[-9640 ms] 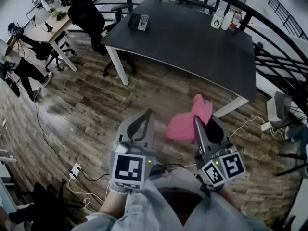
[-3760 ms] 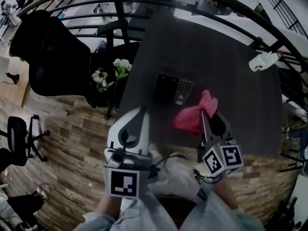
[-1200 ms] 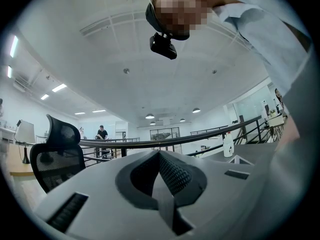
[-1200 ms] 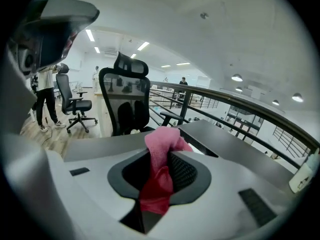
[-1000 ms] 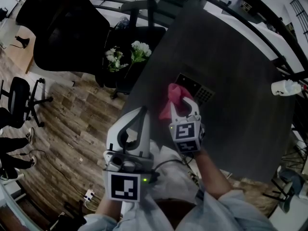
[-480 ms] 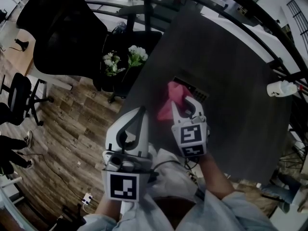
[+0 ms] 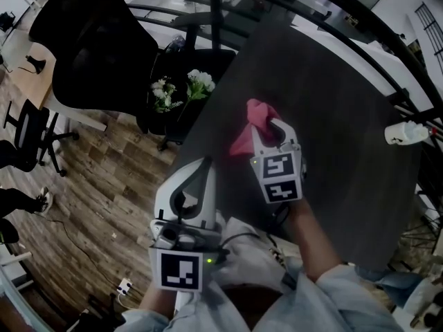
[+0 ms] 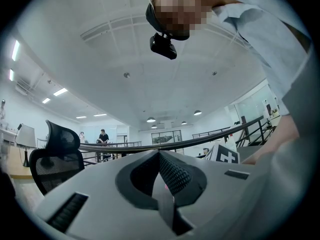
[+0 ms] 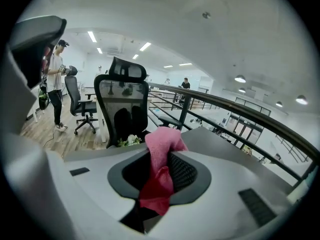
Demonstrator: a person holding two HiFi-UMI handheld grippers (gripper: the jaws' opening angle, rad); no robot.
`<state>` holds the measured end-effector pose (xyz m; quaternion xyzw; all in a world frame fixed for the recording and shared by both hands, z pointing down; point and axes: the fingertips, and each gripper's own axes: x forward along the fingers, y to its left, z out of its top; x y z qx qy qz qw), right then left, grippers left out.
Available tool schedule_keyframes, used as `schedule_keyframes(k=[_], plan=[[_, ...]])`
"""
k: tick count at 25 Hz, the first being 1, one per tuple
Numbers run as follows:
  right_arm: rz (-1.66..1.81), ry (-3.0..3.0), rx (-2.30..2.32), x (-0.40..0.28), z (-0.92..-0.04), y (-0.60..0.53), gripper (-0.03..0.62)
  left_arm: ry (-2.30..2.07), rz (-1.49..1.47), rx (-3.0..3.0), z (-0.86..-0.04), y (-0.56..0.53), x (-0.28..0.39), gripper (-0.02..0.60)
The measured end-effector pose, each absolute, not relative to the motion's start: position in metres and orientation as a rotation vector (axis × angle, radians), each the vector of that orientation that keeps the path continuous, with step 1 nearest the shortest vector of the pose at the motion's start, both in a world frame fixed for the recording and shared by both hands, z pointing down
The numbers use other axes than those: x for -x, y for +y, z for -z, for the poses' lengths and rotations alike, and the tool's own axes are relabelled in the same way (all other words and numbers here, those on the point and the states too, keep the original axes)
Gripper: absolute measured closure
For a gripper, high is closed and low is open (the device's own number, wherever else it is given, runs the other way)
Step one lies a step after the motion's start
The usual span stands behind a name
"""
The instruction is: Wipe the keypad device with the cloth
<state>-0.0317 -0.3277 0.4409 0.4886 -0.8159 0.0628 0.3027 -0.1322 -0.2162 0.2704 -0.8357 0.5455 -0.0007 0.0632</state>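
Observation:
A pink cloth (image 7: 248,128) lies bunched on the dark table (image 7: 339,81), and my right gripper (image 7: 265,128) is shut on it and presses it down. In the right gripper view the cloth (image 9: 161,160) sticks out between the shut jaws of that gripper (image 9: 160,181). The keypad device does not show; the cloth and gripper cover the spot where it lay. My left gripper (image 7: 199,169) hangs shut and empty at the table's near left corner, and the left gripper view shows its jaws (image 8: 162,184) pointing up at the ceiling.
A white bottle (image 7: 403,133) lies at the table's right edge. White flowers (image 7: 181,88) and a black office chair (image 7: 90,40) stand left of the table. A black railing (image 7: 360,19) runs behind it. Wood floor (image 7: 90,185) lies to the left.
My right gripper has pushed the pink cloth away from me and to the right, over the keypad device, which showed beside the cloth before. The left gripper has stayed put.

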Motion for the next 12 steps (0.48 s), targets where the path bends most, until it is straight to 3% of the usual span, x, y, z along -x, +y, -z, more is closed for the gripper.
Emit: schedule_keyframes(k=[12], plan=[[-0.231, -2.128, -1.374, -0.009, -0.442, -0.313, 0.499, 1.6, -0.003, 2.548, -0.269, -0.214, 0.113, 0.578]])
